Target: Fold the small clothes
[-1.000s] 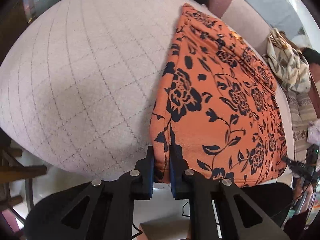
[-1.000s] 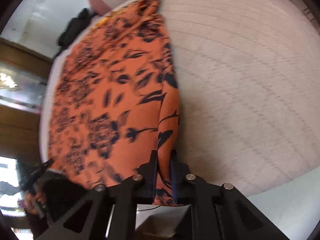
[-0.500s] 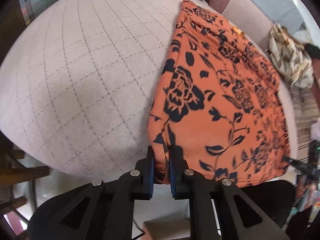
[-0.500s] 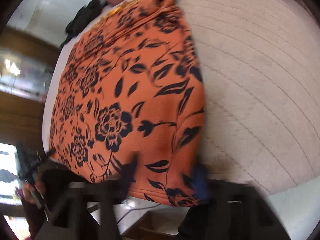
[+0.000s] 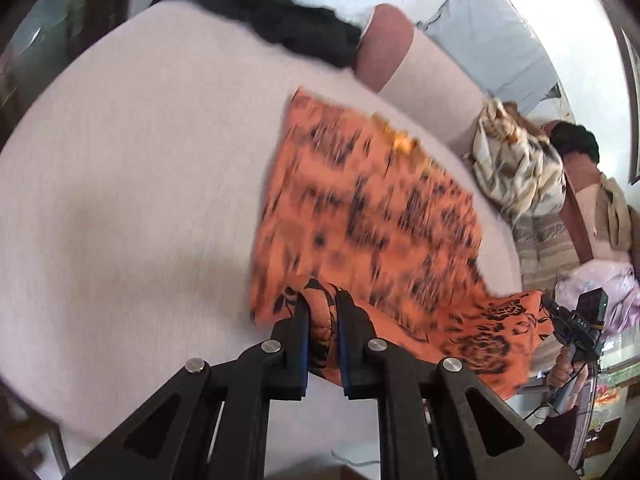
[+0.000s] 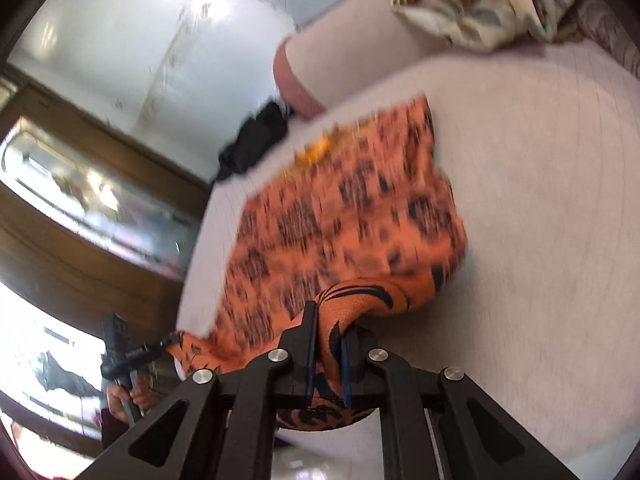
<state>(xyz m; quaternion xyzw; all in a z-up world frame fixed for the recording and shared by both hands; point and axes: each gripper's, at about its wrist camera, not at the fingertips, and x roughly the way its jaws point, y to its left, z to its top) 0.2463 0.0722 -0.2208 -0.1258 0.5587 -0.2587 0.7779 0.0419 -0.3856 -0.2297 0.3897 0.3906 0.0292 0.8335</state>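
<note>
Both corners of an orange floral garment (image 5: pixel 372 216) are pinched, 1 in the left hand-held gripper (image 5: pixel 322 312) at lower centre, 1 in the right hand-held gripper (image 6: pixel 330 336). Its far part lies on the quilted cushion (image 5: pixel 132 184). The fold will likely land square if both corners travel level to the far hem.

Each claw is matte black plastic: two flat fingers lined with blue pads, carried on triangular cut-out arms pinned by round silver screws. The left claw (image 5: pixel 322 312) and right claw (image 6: pixel 330 328) look alike.
</note>
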